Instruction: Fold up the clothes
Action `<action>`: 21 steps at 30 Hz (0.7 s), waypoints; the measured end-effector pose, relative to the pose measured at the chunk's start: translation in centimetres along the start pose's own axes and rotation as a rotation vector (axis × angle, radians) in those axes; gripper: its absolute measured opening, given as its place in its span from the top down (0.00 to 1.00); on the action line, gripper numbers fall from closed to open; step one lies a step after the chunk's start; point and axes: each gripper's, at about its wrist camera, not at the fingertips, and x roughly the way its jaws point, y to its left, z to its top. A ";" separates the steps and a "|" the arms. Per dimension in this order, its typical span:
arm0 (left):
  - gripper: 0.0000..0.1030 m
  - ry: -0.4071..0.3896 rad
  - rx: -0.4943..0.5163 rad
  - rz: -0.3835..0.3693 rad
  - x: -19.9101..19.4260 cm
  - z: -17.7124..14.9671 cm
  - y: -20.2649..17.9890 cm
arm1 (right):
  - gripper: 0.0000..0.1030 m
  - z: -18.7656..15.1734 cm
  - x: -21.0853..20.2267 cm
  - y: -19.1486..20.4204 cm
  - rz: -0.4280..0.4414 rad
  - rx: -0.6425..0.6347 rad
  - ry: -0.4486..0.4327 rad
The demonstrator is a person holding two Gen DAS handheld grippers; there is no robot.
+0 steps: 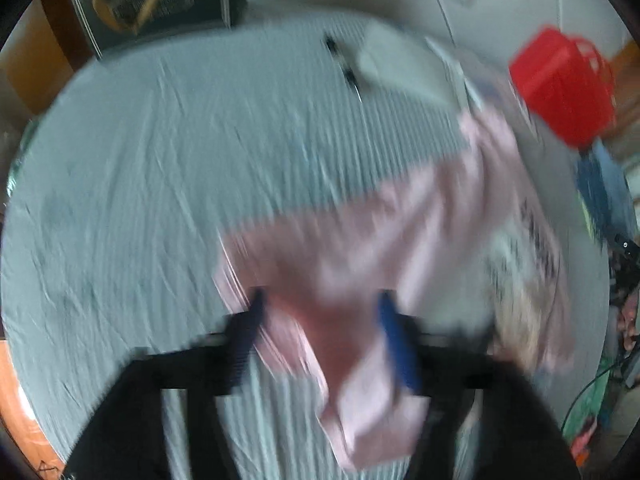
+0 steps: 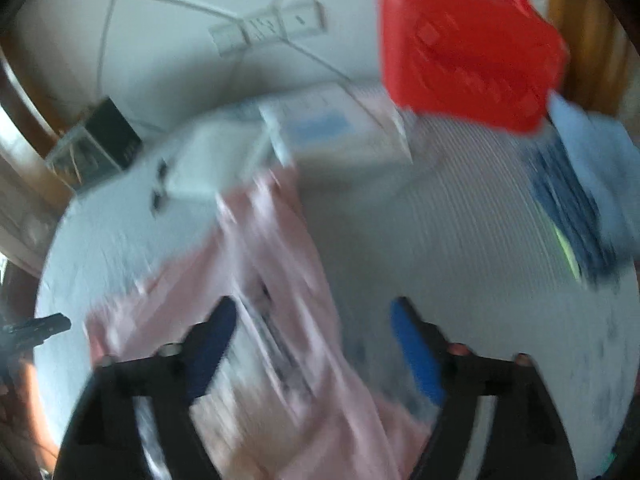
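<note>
Striped sheet beneath soft pink garment — left gripper pinching it, right gripper spread wide.

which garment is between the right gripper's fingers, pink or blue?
The pink garment: it runs up between the right gripper fingers. The folded blue clothes lie apart at the far right, beside the red basket.
</note>
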 end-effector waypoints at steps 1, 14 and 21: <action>0.35 0.015 0.004 -0.006 0.3 -1.4 -0.6 | 0.17 -1.9 -0.2 -1.6 -0.009 0.026 0.020; 0.35 0.103 0.083 0.012 4.2 -12.3 -6.6 | 0.16 -15.5 -2.2 -8.8 -0.037 0.125 0.157; 0.95 0.031 0.112 0.129 4.1 -11.5 -7.5 | 0.05 -17.3 0.3 -6.2 -0.095 -0.090 0.192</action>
